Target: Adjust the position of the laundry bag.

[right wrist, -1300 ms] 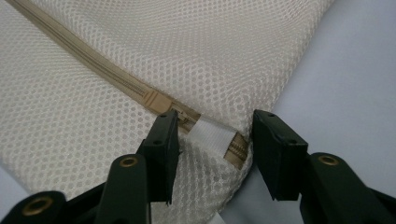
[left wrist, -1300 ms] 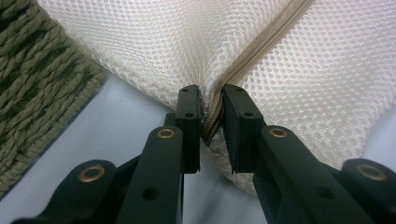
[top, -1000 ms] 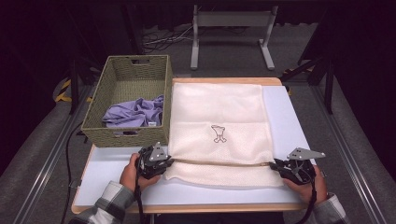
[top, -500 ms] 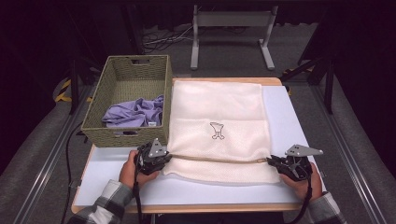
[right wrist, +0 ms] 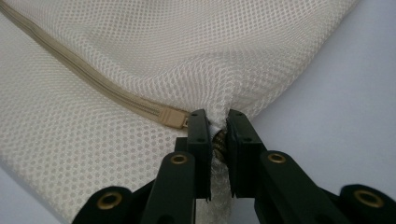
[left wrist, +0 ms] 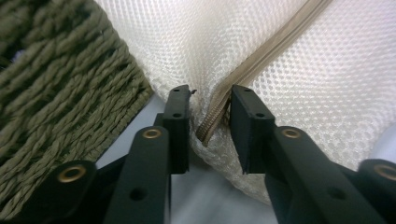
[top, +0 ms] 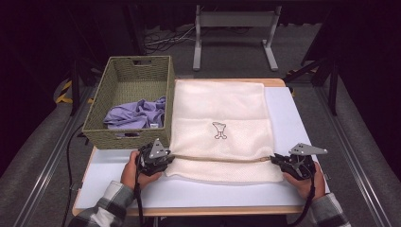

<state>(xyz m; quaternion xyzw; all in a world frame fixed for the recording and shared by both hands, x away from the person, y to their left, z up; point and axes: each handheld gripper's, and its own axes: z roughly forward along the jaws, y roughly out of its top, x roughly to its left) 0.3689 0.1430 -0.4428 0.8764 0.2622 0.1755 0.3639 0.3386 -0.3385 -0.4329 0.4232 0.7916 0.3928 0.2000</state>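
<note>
A cream mesh laundry bag (top: 220, 127) with a small black logo lies flat on the table, its tan zipper (top: 217, 159) running along the near side. My left gripper (top: 166, 158) is at the bag's near left corner. Its jaws have just been opening and now stand apart, with the zipper end (left wrist: 212, 123) loose between them in the left gripper view (left wrist: 210, 98). My right gripper (top: 275, 161) holds the near right corner; in the right gripper view (right wrist: 217, 116) it is shut on a pinch of mesh (right wrist: 187, 56) beside the zipper stop (right wrist: 173, 117).
A woven green basket (top: 94, 118) stands at the table's left, touching the bag's left edge, with a purple cloth (top: 135, 113) inside. Its wall (left wrist: 60, 84) is close to my left jaws. The white tabletop (top: 198, 194) ends just in front of the hands.
Both hands have stayed almost where they were at the bag's near corners. The bag and the basket have not moved.
</note>
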